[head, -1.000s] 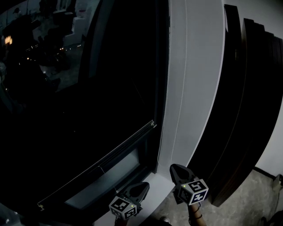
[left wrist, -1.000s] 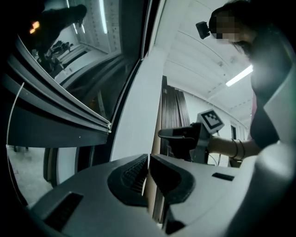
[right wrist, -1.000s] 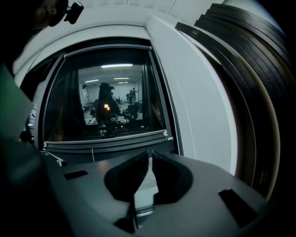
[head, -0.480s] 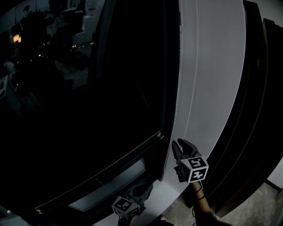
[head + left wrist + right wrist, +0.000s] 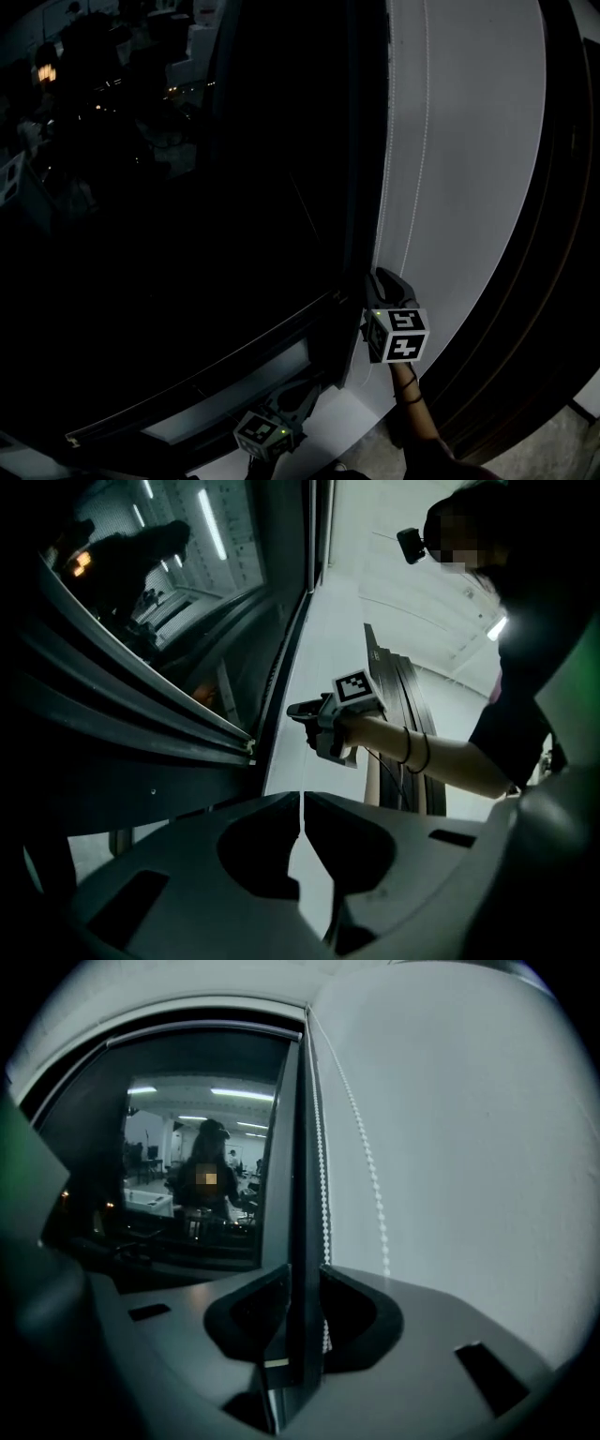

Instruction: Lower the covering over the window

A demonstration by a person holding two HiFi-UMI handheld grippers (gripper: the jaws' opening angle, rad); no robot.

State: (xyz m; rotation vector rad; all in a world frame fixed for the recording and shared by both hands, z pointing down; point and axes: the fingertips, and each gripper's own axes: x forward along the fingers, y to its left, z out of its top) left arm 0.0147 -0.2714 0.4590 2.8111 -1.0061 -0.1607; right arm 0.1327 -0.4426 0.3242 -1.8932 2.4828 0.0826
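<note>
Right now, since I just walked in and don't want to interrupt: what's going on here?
A person stands at a dark window with a gripper in each hand. The right gripper is raised to the bead chain on the white wall beside it. Its jaws have just been opening, and one strand seems to sit in the gap, not pinched. The left gripper hangs low, shut and empty. No covering shows over the glass.

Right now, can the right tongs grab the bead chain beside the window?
Probably yes. The right tongs have just been opening and sit right at the bead chain; one strand seems to run down between them, beside the window frame. Nothing looks in the way.
</note>
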